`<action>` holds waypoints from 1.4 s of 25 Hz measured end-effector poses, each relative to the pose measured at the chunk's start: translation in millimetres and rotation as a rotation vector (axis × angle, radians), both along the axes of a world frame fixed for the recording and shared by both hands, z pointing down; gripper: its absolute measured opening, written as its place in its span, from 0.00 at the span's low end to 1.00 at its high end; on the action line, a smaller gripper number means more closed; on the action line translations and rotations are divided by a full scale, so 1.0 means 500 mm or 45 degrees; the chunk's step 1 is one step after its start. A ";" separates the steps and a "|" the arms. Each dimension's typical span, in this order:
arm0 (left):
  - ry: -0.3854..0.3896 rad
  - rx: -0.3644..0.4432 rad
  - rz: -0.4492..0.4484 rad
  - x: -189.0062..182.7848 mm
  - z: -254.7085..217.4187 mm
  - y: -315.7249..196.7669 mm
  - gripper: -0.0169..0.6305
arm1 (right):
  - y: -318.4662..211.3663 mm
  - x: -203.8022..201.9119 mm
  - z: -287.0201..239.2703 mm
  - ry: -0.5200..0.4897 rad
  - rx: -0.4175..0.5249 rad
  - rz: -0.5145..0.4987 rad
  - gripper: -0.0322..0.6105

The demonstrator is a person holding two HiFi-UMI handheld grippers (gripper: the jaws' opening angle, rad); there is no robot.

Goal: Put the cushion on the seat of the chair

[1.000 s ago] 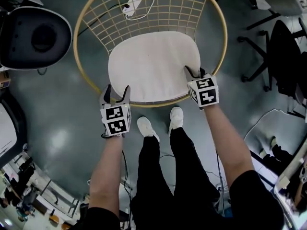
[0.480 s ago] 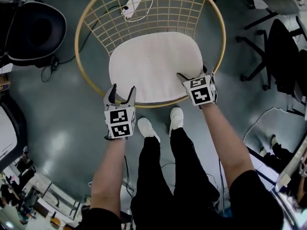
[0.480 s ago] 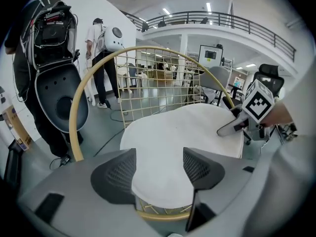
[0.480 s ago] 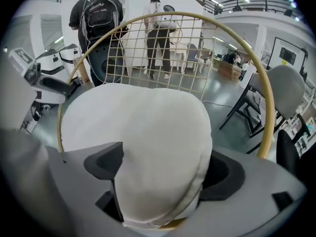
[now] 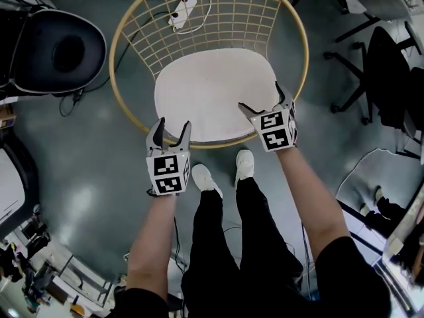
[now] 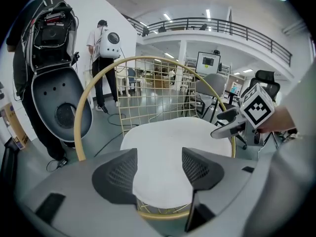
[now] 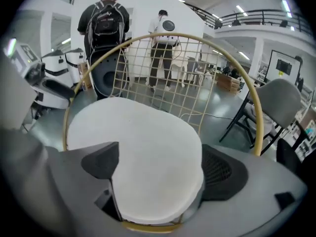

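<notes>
White cushion [image 5: 212, 95]: lies flat on the seat of the yellow wire chair [image 5: 205, 145], reaching up to the front rim. Left gripper [image 5: 172, 128]: at the chair's front-left rim, just outside the cushion's edge. Its jaws are wide apart and closing a little, the pads touch nothing, and the cushion's near edge shows in the gap beyond them. Right gripper [image 5: 264, 101]: above the cushion's front-right corner. Its jaws are spreading open, with the corner between them and neither pad pressing it. Grey floor [image 5: 86, 171]: the person's white shoes [image 5: 244, 164] stand just before the chair's front rim; a black shell seat [image 5: 56, 52] sits well off to the left.
</notes>
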State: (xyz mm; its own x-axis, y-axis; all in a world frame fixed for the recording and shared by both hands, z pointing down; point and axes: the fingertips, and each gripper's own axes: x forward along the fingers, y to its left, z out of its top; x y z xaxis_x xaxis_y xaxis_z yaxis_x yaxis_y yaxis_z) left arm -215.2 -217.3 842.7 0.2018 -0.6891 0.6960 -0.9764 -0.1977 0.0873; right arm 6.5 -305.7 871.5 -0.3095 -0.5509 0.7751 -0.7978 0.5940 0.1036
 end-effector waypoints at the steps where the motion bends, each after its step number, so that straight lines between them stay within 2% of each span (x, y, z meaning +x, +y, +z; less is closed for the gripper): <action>1: 0.005 0.007 -0.003 0.000 -0.010 0.000 0.47 | 0.007 -0.014 -0.017 -0.081 -0.015 -0.003 0.79; 3: 0.022 0.028 -0.014 0.001 -0.036 0.001 0.44 | 0.022 -0.038 -0.056 -0.259 -0.036 0.009 0.48; 4: 0.031 0.041 -0.023 0.001 -0.052 0.003 0.40 | 0.030 -0.047 -0.077 -0.334 -0.042 0.018 0.25; 5: 0.037 0.055 -0.031 0.000 -0.071 0.005 0.31 | 0.038 -0.054 -0.097 -0.393 -0.046 0.021 0.07; 8: 0.043 0.095 -0.029 0.004 -0.134 0.016 0.11 | 0.067 -0.074 -0.157 -0.468 -0.054 0.005 0.07; 11: 0.063 0.122 -0.006 0.013 -0.203 0.032 0.06 | 0.098 -0.089 -0.225 -0.438 -0.036 -0.021 0.07; 16: 0.111 0.169 0.045 0.031 -0.347 0.067 0.05 | 0.151 -0.127 -0.385 -0.402 0.044 -0.110 0.07; 23: 0.138 0.255 0.112 0.036 -0.560 0.136 0.05 | 0.213 -0.166 -0.638 -0.498 0.153 -0.134 0.07; 27: 0.153 0.337 0.121 0.028 -0.663 0.139 0.05 | 0.219 -0.178 -0.768 -0.537 0.253 -0.141 0.07; 35: 0.175 0.403 0.170 0.026 -0.793 0.205 0.05 | 0.299 -0.185 -0.913 -0.554 0.348 -0.162 0.07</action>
State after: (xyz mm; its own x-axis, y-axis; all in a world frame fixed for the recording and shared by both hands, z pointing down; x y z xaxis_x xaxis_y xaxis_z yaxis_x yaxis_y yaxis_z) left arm -202.1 -114.6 446.3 0.3810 -0.8272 0.4130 -0.9237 -0.3605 0.1299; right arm -85.9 -156.3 414.8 -0.6480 -0.6519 0.3937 -0.7249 0.6865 -0.0564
